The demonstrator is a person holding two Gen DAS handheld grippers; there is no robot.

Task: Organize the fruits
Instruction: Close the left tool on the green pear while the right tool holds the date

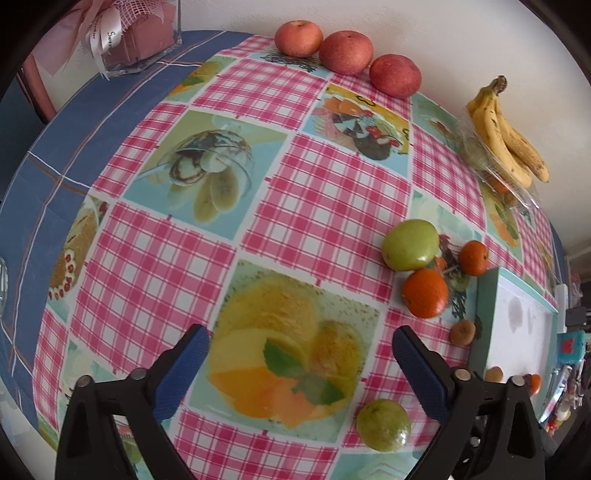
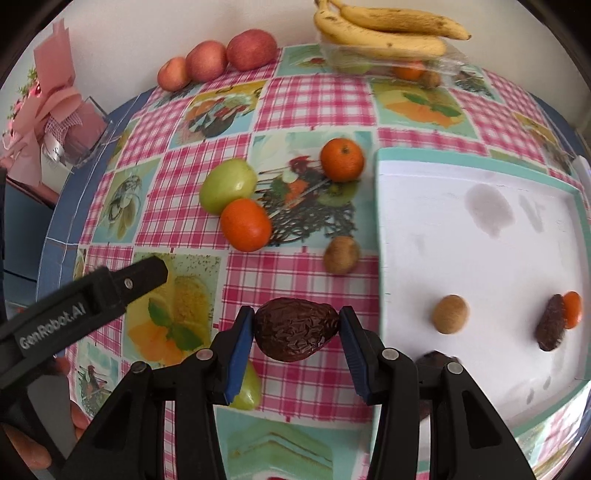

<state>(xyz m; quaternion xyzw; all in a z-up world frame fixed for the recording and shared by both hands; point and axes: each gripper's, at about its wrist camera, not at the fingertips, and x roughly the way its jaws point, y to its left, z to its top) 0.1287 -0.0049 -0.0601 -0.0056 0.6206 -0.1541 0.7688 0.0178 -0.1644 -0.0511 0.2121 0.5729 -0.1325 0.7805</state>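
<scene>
Across nearly the whole of both views spreads the tablecloth [image 2: 303, 92], pink plaid with dessert pictures. At right in the right wrist view sits the white tray [image 2: 380, 229] with a teal rim; on it lie a small tan fruit [image 2: 450, 314], a dark date [image 2: 551, 328] and a small orange piece [image 2: 572, 309] touching the date, all toward the lower right. Top centre of that view, the bananas [image 2: 384, 31] rest on a clear plastic box [image 2: 439, 64] that holds more fruit. Upper left, three red apples [image 2: 218, 59] sit in a row along the wall. Far left stands a pink bouquet [image 2: 55, 107]. Mid-frame, a green fruit [image 2: 228, 184] touches one mandarin [image 2: 245, 225]; a second mandarin [image 2: 342, 159] is apart to the right, near the tray's corner. A brown kiwi-like fruit [image 2: 341, 254] lies just beside the tray's left rim. Bottom centre, the right gripper [image 2: 297, 328] is clamped on a wrinkled dark brown date [image 2: 297, 330], blue pads pressing both ends, held above the cloth left of the tray. Partly hidden behind its left finger is another green fruit [image 2: 247, 387]. Lower left, the left gripper [image 1: 301, 347] has its jaws spread wide, nothing between them, over the cloth.
</scene>
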